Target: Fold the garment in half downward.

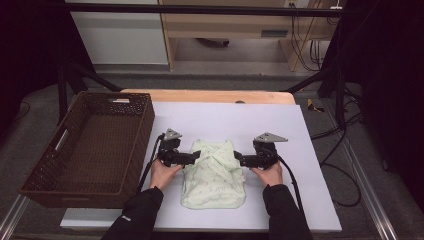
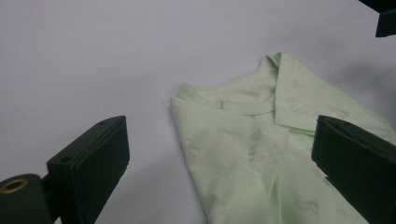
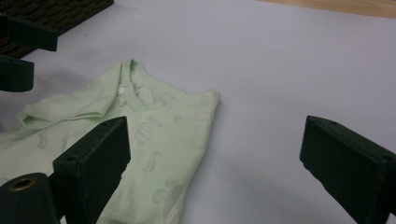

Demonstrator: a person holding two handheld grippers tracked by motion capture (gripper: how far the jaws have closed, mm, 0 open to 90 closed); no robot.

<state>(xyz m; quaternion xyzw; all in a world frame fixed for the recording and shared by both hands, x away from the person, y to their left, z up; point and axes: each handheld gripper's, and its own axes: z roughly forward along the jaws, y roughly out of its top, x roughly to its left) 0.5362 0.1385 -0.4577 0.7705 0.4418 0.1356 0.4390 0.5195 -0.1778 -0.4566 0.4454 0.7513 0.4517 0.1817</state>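
Table (image 1: 215,96): wooden top, bare strip along the far edge.
Cover (image 1: 300,150): pale lilac sheet spread over most of the table.
Garment (image 1: 214,175): pale green, folded, flat on the sheet, near the front.
Basket (image 1: 90,150): dark brown wicker, at the left edge.

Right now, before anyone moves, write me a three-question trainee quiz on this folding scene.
1. True or false: the left hand-held gripper has its jaws clamped on the pale green garment.
2. Multiple choice: where does the brown wicker basket sit relative to the garment? A) to its left, B) to its right, C) on top of it.
3. Short answer: what surface does the garment lie on?

Key:
1. False. Both it and the right hand-held gripper have their jaws spread open at the garment's upper edges.
2. A.
3. A white sheet that covers the wooden table.
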